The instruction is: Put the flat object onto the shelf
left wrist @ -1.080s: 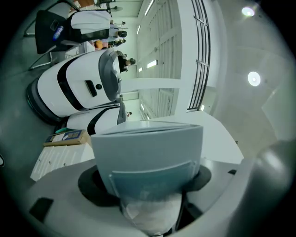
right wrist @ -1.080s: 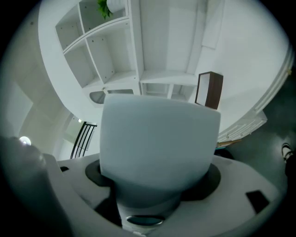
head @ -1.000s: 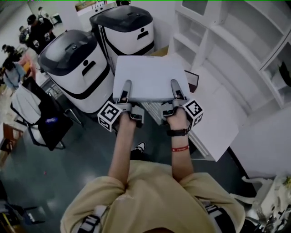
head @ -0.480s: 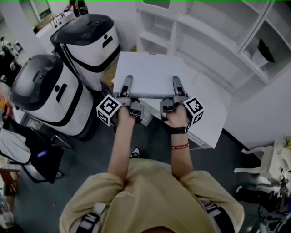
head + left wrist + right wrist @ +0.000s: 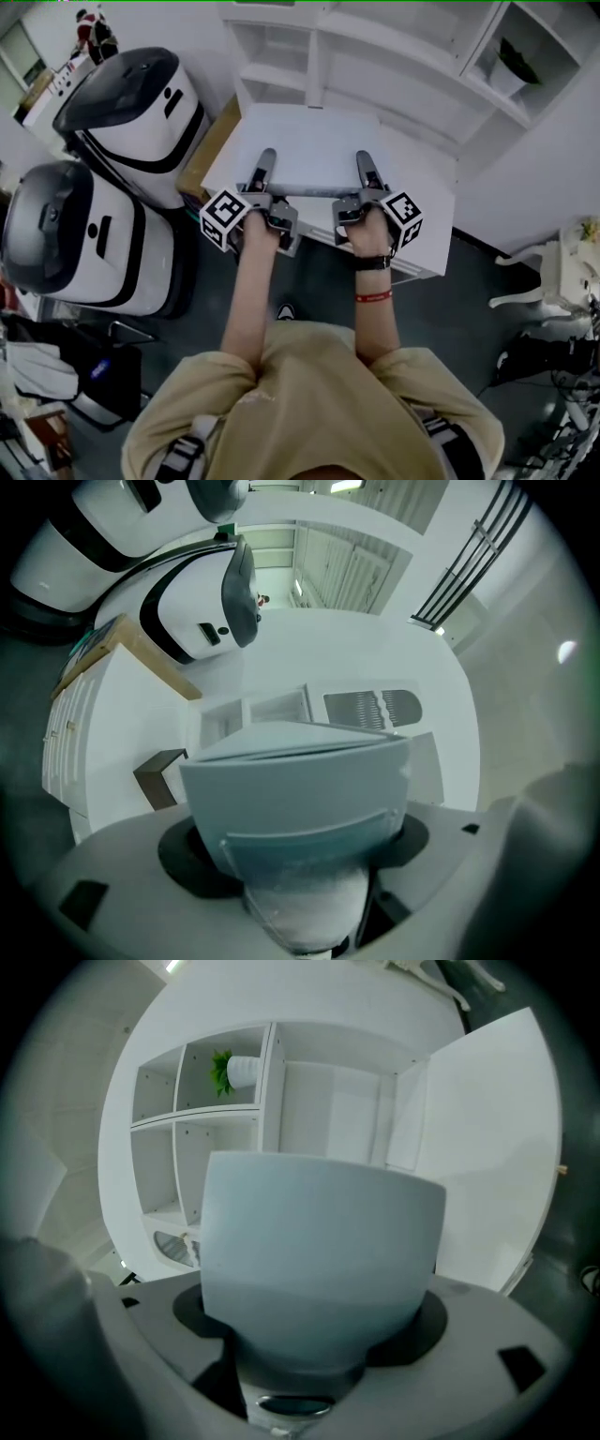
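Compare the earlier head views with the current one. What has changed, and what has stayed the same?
The person has turned towards the white shelf unit, swinging the flat panel round to face it; the two white-and-black machines slid to the view's left. Unchanged: the left gripper and right gripper clamp the panel's near edge.

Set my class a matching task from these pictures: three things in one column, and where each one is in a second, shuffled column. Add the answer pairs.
Column A
1. flat board
2. potted plant
3. red wristband

Column B
a. in a compartment of the shelf, upper right of the head view
b. on the person's right wrist
c. clamped at its near edge by the left gripper and the right gripper

Pairs: 1-c, 2-a, 3-b
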The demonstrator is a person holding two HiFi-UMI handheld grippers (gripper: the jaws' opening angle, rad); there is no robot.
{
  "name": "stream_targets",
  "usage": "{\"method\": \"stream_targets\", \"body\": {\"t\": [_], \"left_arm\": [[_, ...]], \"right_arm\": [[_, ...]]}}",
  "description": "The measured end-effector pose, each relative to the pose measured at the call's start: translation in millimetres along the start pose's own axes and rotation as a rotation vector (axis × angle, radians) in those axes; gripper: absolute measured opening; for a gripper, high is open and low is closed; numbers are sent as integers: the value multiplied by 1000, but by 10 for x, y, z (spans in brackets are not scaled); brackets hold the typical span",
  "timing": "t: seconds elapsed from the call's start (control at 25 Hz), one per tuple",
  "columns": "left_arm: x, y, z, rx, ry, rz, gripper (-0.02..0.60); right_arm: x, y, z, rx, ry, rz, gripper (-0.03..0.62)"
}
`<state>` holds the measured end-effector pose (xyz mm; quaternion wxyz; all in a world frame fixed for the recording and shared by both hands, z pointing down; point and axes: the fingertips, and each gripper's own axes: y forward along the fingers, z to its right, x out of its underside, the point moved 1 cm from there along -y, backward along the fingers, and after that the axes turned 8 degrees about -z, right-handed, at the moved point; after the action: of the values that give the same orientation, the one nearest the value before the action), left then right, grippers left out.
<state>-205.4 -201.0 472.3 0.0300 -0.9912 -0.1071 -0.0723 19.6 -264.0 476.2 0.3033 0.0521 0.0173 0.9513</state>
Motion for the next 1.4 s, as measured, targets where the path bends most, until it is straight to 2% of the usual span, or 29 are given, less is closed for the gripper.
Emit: {"method": "stream_targets", "body": {"t": [0.28, 0.56, 0.8, 1.4], "left_arm": [[87, 375, 97, 14, -11, -121, 350], [178, 600, 220, 45, -49, -196, 350], [239, 850, 400, 50, -40, -213, 350], [307, 1406, 979, 86, -32, -229, 350]], "right_arm": [[-233, -93, -52, 11, 33, 133, 368], [-420, -222, -261, -30, 29, 241, 367], [-594, -205, -348, -3, 34, 247, 367], [-1098, -37, -908, -61, -16, 244, 368]]}}
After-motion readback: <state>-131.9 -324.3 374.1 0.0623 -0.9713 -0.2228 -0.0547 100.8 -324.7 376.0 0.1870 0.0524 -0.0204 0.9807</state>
